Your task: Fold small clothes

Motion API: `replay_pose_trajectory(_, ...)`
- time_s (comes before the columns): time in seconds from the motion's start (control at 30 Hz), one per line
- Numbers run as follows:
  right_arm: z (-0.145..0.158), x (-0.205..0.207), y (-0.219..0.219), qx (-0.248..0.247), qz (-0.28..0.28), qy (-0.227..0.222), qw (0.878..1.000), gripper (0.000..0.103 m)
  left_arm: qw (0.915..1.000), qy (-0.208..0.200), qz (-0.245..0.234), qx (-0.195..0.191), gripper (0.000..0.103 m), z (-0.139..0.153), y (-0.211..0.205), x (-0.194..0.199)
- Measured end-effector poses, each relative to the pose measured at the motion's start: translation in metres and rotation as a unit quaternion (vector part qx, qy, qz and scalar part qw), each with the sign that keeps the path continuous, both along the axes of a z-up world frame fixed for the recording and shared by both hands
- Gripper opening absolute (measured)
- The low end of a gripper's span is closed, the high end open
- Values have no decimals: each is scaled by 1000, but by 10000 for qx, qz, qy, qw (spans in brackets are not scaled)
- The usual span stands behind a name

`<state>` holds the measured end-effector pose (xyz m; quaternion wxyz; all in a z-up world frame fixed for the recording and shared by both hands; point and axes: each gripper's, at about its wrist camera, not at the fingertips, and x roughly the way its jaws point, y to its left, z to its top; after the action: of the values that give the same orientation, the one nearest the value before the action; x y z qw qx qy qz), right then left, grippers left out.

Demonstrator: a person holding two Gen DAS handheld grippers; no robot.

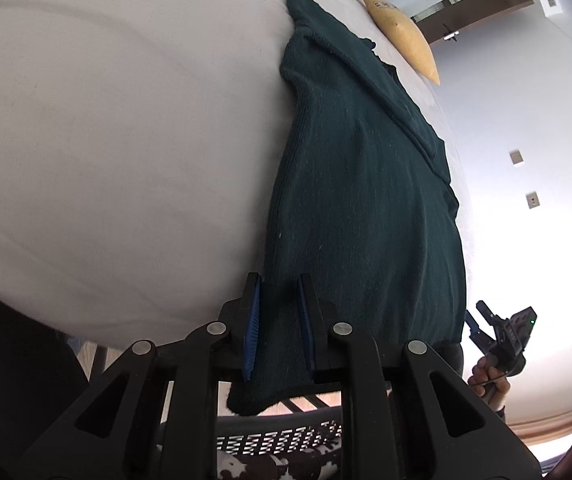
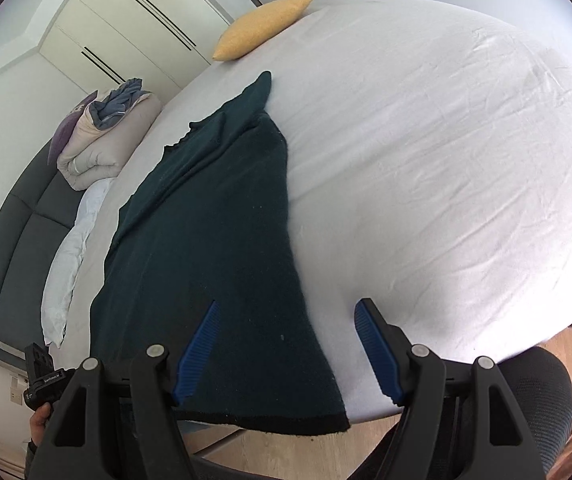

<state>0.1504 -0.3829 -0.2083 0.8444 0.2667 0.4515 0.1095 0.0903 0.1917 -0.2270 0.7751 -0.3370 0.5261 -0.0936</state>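
Note:
A dark green knit sweater [image 1: 366, 184] lies lengthwise on the white bed sheet [image 1: 117, 140], its hem hanging over the near edge. My left gripper [image 1: 279, 284] straddles the hem's left corner; its blue pads stand narrowly apart with cloth between them, and I cannot tell whether they pinch it. In the right wrist view the sweater [image 2: 213, 240] runs away from me on the sheet [image 2: 446, 160]. My right gripper [image 2: 288, 308] is open wide over the hem's right corner, one pad above the cloth and one above the sheet. It also shows in the left wrist view [image 1: 482, 316].
A yellow pillow [image 2: 261, 28] lies at the bed's far end. A folded duvet with clothes on it [image 2: 105, 136] sits by the dark headboard [image 2: 9, 236]. A mesh chair back [image 1: 277, 432] and wooden floor [image 2: 286, 452] lie below the bed edge.

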Motion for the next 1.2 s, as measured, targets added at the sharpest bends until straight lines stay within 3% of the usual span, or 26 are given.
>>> replay_pose_trajectory(0.3,-8,-7,-6,408,154,173,9989,73,9991,260,-161,-291,17,-14,0,-11)
replay_pose_trajectory(0.47,-12,-7,-8,583,185,279,9977,73,9964,299,-15,-791,17,-25,9,-9)
replay_pose_trajectory(0.63,-14,-8,-12,737,221,358,9964,72,9950,358,-100,-931,17,-27,10,-10)
replay_pose_trajectory(0.77,-16,-9,-12,822,221,386,9956,72,9909,439,-19,-1271,17,-33,15,-9)
replay_pose_trajectory(1.07,-17,-12,-10,888,316,469,9944,70,9897,492,-278,-1317,15,-34,8,-11)
replay_pose_trajectory(1.2,-19,-13,-11,884,352,529,9941,67,9900,462,-166,-1323,6,-34,13,-15)
